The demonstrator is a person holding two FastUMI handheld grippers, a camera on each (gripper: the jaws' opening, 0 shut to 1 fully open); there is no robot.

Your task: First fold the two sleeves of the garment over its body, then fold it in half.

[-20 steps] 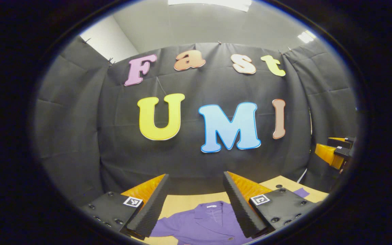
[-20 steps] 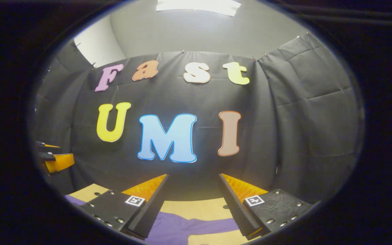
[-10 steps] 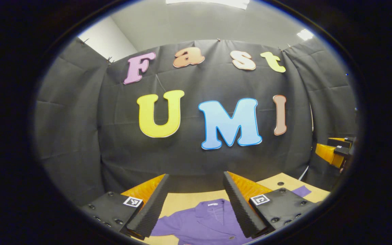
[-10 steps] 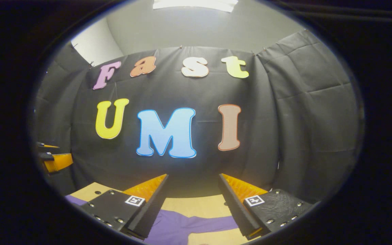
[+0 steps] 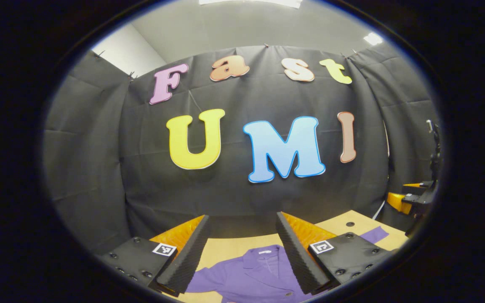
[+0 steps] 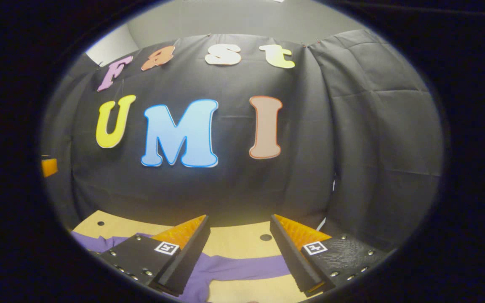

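- Both fingers of our left gripper (image 5: 242, 252) stand wide apart with nothing between them, held up off the table (image 5: 225, 248) and touching nothing.
- Past that gap, in the left gripper view, we see the purple garment (image 5: 251, 275) lying flat on the table, collar end toward the booth wall, with a small white label inside the collar (image 5: 261, 251).
- Relative to the garment's collar, our left gripper's two fingers frame it on either side; one button shows lower on the front, near the right-hand finger.
- One sleeve end (image 5: 373, 233) of the garment pokes out beyond that right-hand finger, lying flat on the table near a dark hole (image 5: 350, 224) in the tabletop.
- Beyond that sleeve end, at the edge of the left gripper view, we see part of our right gripper (image 5: 411, 198), well apart from the garment.
- Our right gripper (image 6: 238, 252) is likewise spread wide and empty, clear of the cloth.
- In the right gripper view, a purple sleeve (image 6: 242, 268) of the garment stretches straight across the table between the two fingers, unfolded, with more purple cloth showing beyond the left-hand finger.
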